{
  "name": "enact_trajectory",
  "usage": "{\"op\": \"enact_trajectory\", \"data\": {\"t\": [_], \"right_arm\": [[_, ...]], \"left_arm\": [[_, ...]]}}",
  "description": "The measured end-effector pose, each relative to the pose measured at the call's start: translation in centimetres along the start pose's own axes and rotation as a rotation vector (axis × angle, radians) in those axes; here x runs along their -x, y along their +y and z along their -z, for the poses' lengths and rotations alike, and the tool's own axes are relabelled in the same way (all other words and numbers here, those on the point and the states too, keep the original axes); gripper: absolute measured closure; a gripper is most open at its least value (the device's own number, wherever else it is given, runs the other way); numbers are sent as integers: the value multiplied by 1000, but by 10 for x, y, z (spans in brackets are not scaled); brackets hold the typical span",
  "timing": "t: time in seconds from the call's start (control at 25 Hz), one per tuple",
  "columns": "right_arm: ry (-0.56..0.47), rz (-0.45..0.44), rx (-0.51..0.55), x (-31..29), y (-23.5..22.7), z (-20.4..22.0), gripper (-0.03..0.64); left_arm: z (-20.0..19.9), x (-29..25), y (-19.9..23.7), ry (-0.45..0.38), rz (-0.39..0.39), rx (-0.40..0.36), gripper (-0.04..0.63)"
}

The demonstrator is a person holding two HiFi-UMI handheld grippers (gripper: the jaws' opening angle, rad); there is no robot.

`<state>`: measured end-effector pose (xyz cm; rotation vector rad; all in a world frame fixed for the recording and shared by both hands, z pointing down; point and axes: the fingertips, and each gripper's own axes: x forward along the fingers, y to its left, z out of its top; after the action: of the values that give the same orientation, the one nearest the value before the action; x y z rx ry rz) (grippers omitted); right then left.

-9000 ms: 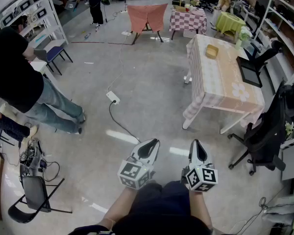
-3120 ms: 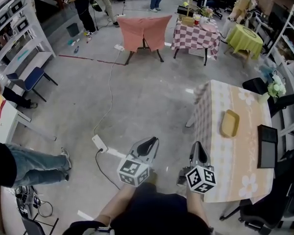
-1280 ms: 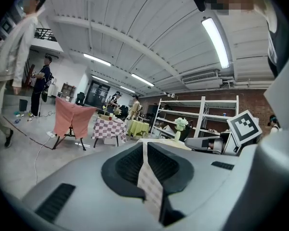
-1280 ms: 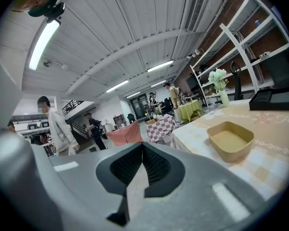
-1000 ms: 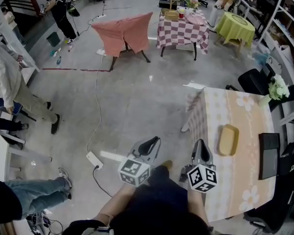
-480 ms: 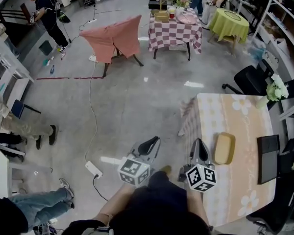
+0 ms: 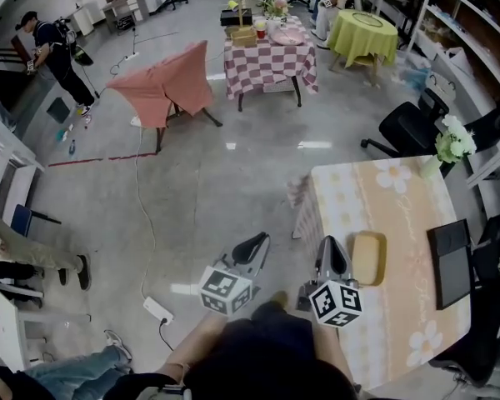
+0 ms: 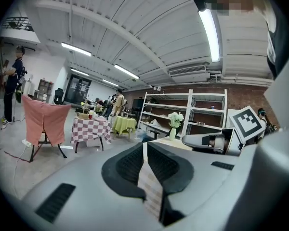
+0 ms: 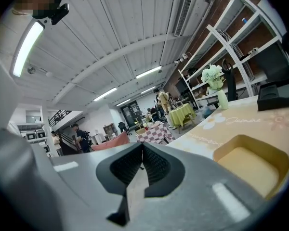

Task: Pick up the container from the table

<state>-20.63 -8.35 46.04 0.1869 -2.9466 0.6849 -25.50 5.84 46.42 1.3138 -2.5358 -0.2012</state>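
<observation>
The container (image 7: 368, 257) is a shallow yellow tray lying empty on a table with a peach flowered cloth (image 7: 400, 207). In the head view my right gripper (image 7: 332, 245) hangs at the table's near left edge, just left of the container and not touching it. The right gripper view shows the container (image 9: 253, 167) low at the right, beyond the right gripper (image 9: 142, 146), whose jaws are shut on nothing. My left gripper (image 7: 254, 242) is over the bare floor, left of the table. In its own view the left gripper (image 8: 144, 146) is shut and empty.
On the table also lie a black flat device (image 7: 450, 261) and a vase of white flowers (image 7: 452, 144). A black office chair (image 7: 408, 127) stands behind the table. Farther off are a checkered table (image 7: 267, 61) and a pink draped stand (image 7: 162, 86). A power strip (image 7: 157, 309) lies on the floor.
The table and container have come nearer and now sit right beside my right gripper. Both grippers moved forward together and stayed shut.
</observation>
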Motion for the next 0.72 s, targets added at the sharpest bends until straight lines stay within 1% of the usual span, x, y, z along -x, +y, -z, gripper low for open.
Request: {"op": "enact_trajectory", "data": {"t": [0.2, 0.48, 0.72], "right_arm": [[-23, 34, -16, -8, -20, -5, 612], [-55, 76, -18, -14, -39, -9, 611], [-87, 119, -21, -9, -52, -20, 612]], "left_arm": [[0, -30, -8, 11, 54, -14, 561], [10, -55, -10, 28, 105, -16, 561], [9, -71, -24, 32, 165, -24, 561]]}}
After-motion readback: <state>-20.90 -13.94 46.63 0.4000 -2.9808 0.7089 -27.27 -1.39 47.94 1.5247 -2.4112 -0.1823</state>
